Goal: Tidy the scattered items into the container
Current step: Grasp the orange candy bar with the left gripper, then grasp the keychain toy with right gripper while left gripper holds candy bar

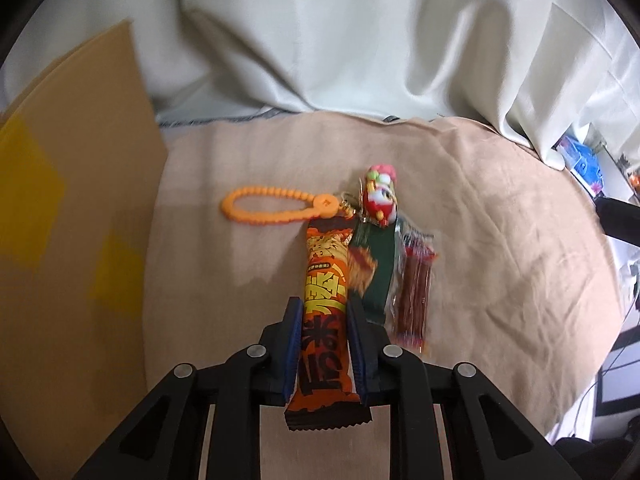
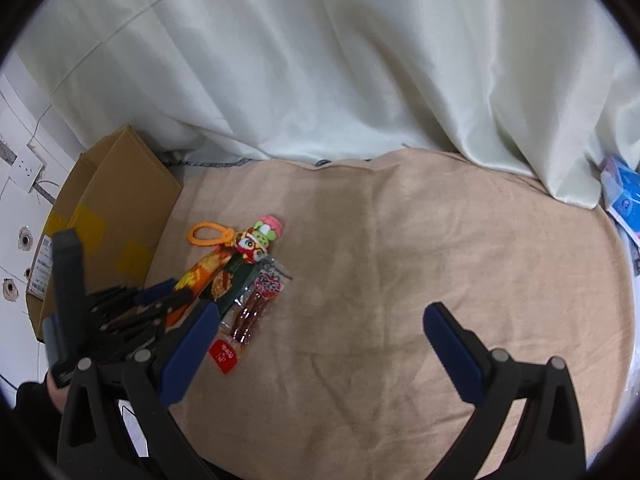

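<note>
My left gripper (image 1: 323, 305) is shut on an orange snack bar (image 1: 323, 312), which points away along the beige cloth; it also shows in the right wrist view (image 2: 198, 278). Beside it lie a green snack packet (image 1: 374, 268), a clear packet of red sticks (image 1: 414, 284) and a colourful doll keychain (image 1: 380, 196) with an orange loop strap (image 1: 264, 208). The cardboard box (image 1: 76, 216) stands at the left. My right gripper (image 2: 318, 320) is open and empty above the cloth, right of the items. The left gripper (image 2: 160, 300) shows at its left.
A white curtain (image 2: 320, 60) hangs behind the table. The beige cloth (image 2: 440, 260) covers the table. A blue and white packet (image 2: 622, 192) lies at the far right edge. A small red label (image 2: 223, 356) lies near the stick packet.
</note>
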